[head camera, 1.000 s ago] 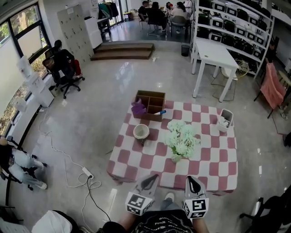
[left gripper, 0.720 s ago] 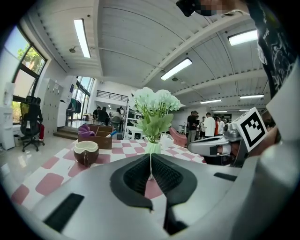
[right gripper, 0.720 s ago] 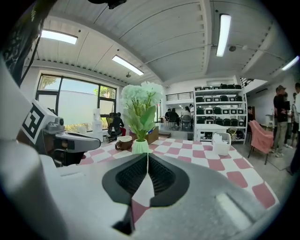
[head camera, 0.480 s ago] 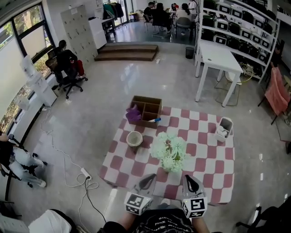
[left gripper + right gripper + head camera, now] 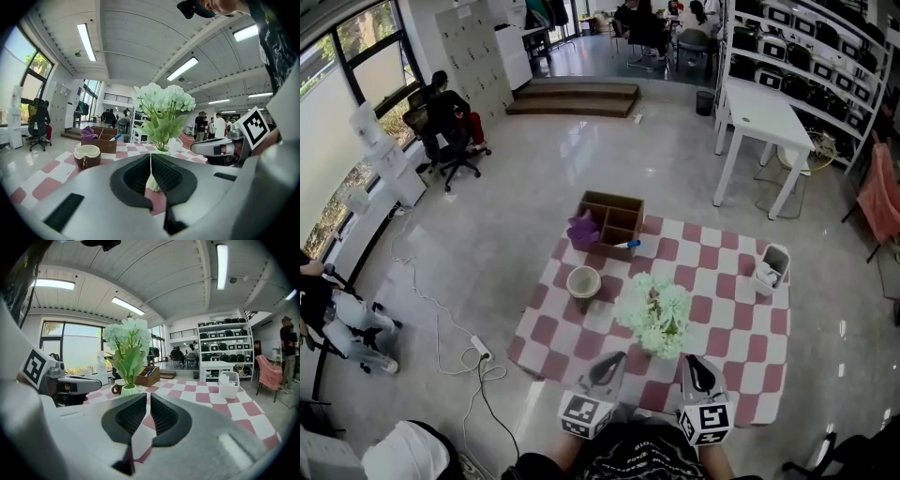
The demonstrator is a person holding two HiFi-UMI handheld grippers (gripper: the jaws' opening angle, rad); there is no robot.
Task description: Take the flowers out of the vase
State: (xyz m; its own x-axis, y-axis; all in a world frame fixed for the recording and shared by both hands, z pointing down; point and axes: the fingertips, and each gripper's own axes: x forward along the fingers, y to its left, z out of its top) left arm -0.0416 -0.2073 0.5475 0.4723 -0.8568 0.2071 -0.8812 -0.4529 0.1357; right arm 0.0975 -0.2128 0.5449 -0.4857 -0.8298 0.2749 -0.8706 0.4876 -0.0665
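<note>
Right gripper (image 5: 148, 394) closed; its view shows vase (image 5: 129, 390) beneath flowers (image 5: 127, 336).

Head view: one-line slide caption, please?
Left gripper and right gripper, both shut, face the white flower bouquet on the pink-and-white checked tablecloth.

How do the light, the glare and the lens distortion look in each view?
Head view: even daylight, glare on the polished floor, lines bowed toward the edges. Left gripper view: strong fisheye with black corners; flowers sharp, ceiling lamps blown out. Right gripper view: same fisheye; the window is washed out.
</note>
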